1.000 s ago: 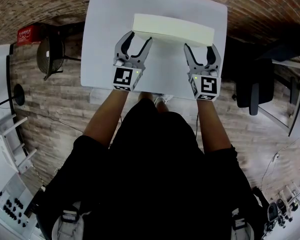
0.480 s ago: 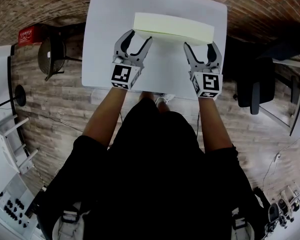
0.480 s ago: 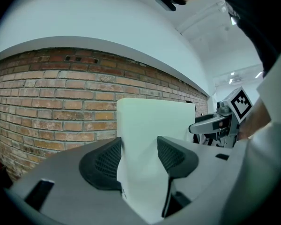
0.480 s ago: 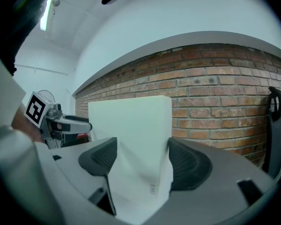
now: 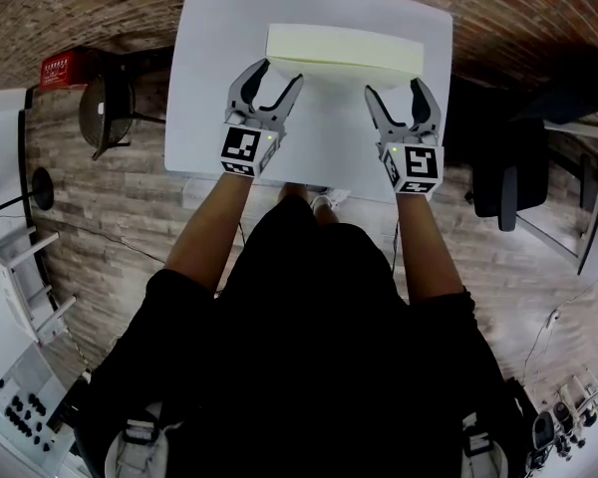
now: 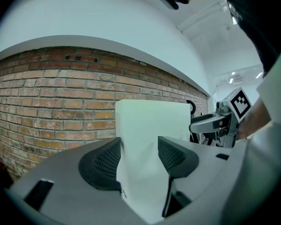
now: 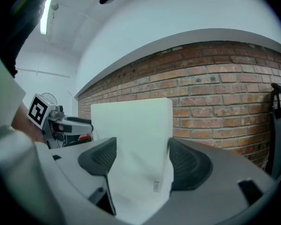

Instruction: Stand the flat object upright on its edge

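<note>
Findings at this moment. The block [image 5: 344,46], a pale flat slab, stands upright on its long edge at the far side of the white desk [image 5: 204,118], with its broad face towards me. It rests on the desk alone and does not lean.

My left gripper [image 5: 276,71] sits at the block's left end. Its jaws are spread wide, one tip just outside the end and the other in front of the near face. In the left gripper view the block fills the gap between the pads. I read this gripper as released, though from that angle I cannot rule out a pad brushing the slab.

My right gripper [image 5: 395,88] sits at the block's right end, close to the near face. Its jaws have just been opening and now stand at their widest. The right gripper view shows the block's end in the gap between the pads, with no clamp on it, so this one is released too.

Both grippers lie low over the desk, pointing almost level at the block. A brick wall [image 7: 215,78] runs behind the desk.
</note>
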